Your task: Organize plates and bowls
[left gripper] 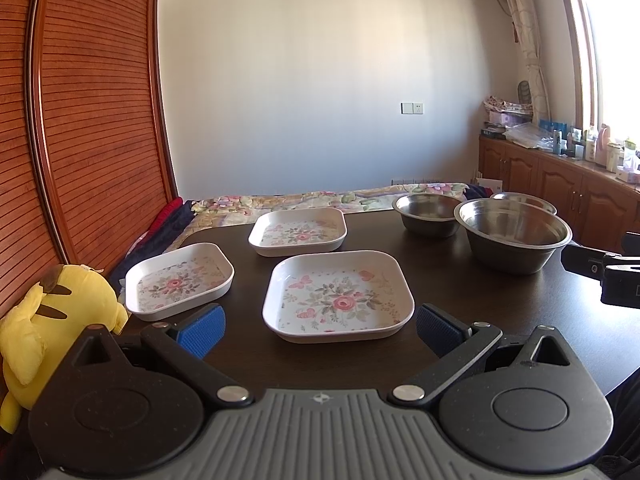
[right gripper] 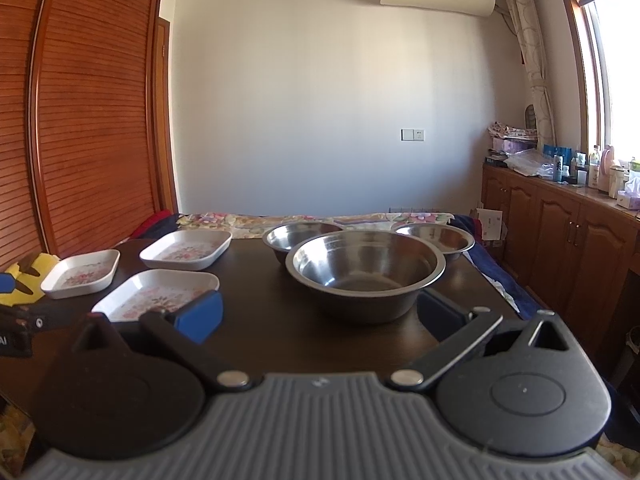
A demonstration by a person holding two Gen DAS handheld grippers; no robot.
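Down low, the left gripper [left gripper: 320, 330] hangs wide apart with the nearest floral plate [left gripper: 338, 295] sitting mid-frame between its blue pads. The right gripper [right gripper: 320, 318] gapes too, facing the big steel bowl [right gripper: 365, 274] at centre frame. Further up the dark table [left gripper: 460, 300]: two more plates [left gripper: 179, 280] [left gripper: 298, 230] left, two smaller bowls [right gripper: 298, 238] [right gripper: 438, 240] behind.
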